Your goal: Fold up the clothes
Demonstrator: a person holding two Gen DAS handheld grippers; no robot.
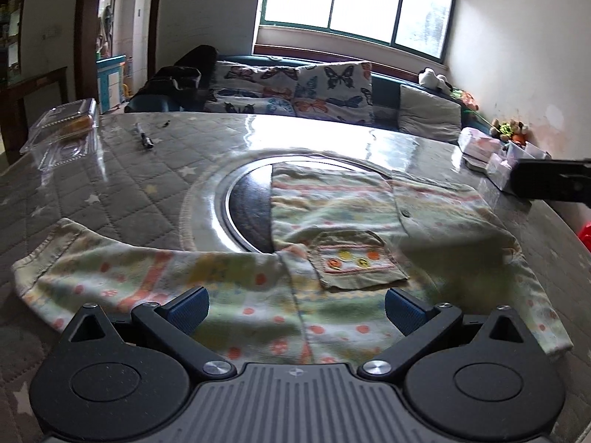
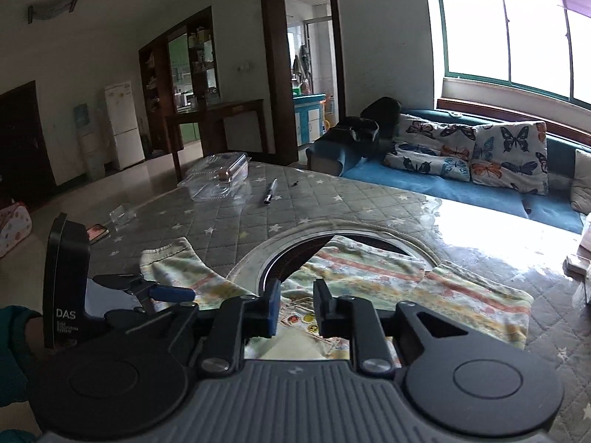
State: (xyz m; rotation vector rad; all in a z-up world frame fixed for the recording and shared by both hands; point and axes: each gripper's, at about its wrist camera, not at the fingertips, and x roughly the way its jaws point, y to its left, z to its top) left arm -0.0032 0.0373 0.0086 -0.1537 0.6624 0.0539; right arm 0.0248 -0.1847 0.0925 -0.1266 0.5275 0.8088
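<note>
Shirt [image 1: 332, 229] lies flat near the table's [image 1: 129, 170] front edge, partly over the round centre plate [image 1: 247, 214], long axis running side to side, one sleeve [image 1: 92, 269] stretched out to the left. Left gripper [image 1: 295, 312] is wide open and empty, right above that sleeve's base, so it's the nearer one. Right gripper [image 2: 295, 308] has a narrow gap, holds nothing, over the pocket [image 2: 306, 319].

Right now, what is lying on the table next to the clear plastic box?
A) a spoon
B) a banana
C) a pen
C: a dark pen lies on the quilted table cover just beside the clear plastic box.
</note>
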